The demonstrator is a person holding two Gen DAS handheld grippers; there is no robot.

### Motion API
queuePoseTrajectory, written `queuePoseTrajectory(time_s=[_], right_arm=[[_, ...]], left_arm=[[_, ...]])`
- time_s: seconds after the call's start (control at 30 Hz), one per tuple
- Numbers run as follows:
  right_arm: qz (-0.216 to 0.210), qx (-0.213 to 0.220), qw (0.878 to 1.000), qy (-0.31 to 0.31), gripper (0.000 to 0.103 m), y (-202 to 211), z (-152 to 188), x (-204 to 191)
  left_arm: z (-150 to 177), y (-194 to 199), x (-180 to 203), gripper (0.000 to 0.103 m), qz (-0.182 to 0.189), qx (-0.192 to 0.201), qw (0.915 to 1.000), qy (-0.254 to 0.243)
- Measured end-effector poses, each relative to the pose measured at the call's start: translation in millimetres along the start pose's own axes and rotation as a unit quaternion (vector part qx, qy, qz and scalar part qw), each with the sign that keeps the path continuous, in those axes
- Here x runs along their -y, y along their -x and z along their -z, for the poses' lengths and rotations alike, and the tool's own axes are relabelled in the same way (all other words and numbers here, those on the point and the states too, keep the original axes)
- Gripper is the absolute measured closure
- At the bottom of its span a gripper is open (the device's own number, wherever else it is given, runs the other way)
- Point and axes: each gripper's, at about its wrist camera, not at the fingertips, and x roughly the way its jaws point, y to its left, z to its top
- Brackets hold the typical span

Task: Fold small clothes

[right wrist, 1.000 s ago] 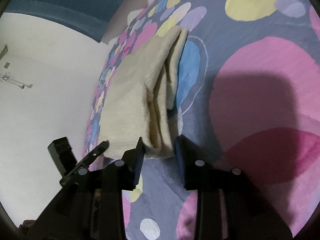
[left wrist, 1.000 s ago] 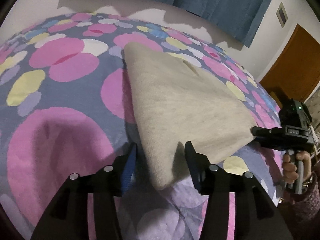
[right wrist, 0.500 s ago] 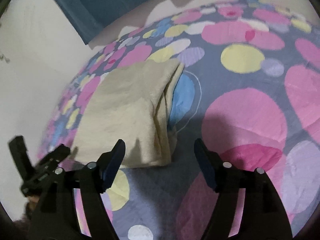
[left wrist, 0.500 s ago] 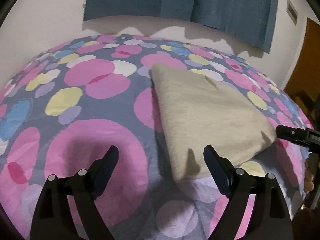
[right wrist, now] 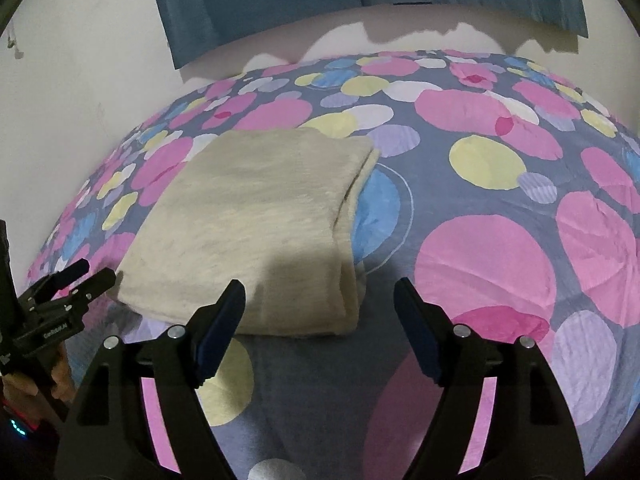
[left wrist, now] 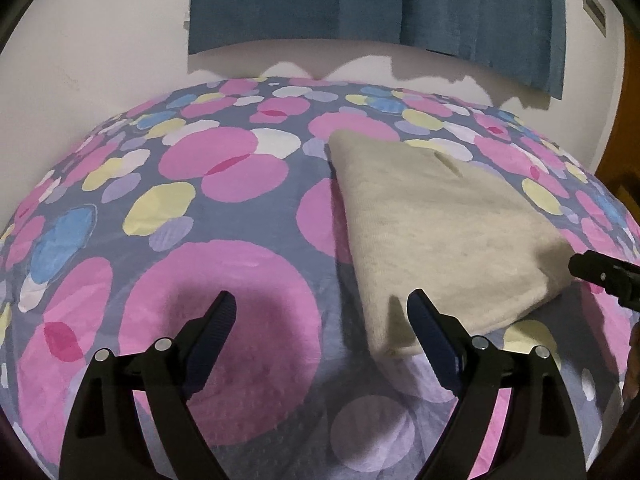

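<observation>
A beige folded garment [left wrist: 436,224] lies flat on the bed; it also shows in the right wrist view [right wrist: 264,224] with its stacked layers along the right edge. My left gripper [left wrist: 320,316] is open and empty, just short of the garment's near left corner. My right gripper [right wrist: 320,304] is open and empty, just short of the garment's near right corner. Each gripper shows in the other's view: the right one [left wrist: 604,276] at the far right, the left one [right wrist: 60,292] at the far left.
The bed cover [left wrist: 180,220] is grey with pink, yellow and blue circles. A white wall and blue curtain [left wrist: 380,4] stand behind the bed. A brown door [left wrist: 630,152] is at the far right.
Both grippers have opened wide, let go of the garment's near corners and pulled back and up. The folded garment stays flat on the bed.
</observation>
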Motion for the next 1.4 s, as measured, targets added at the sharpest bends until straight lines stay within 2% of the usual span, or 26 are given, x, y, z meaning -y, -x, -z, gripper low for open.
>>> queuePoseTrajectory(time_s=[0.1, 0.27, 0.47, 0.6, 1.0, 1.4], right_arm=[[0.003, 0.000, 1.000, 0.003, 0.027, -0.7, 2.2, -2.1], [0.002, -0.003, 1.000, -0.001, 0.027, -2.8, 4.0, -2.7], [0.000, -0.004, 1.000, 0.000, 0.026, -4.8, 2.4, 0.9], [0.005, -0.001, 1.000, 0.000, 0.021, -4.7, 4.1, 0.4], [0.007, -0.003, 1.000, -0.001, 0.019, -4.3, 6.5, -0.9], [0.014, 0.008, 1.000, 0.005, 0.012, -5.2, 5.3, -0.3]], left_arm=[[-0.1, -1.6, -0.9, 0.017, -0.019, -0.004, 0.9998, 0.006], [0.6, -0.9, -1.4, 0.016, -0.030, -0.002, 0.9995, 0.010], [1.2, 0.9, -1.6, 0.016, -0.026, -0.003, 0.9996, 0.013], [1.3, 0.0, -2.4, 0.016, -0.026, -0.007, 0.9995, 0.016], [1.5, -0.5, -5.4, 0.016, -0.034, -0.002, 0.9993, 0.017], [3.6, 1.5, -2.8, 0.016, -0.040, -0.002, 0.9991, 0.017]])
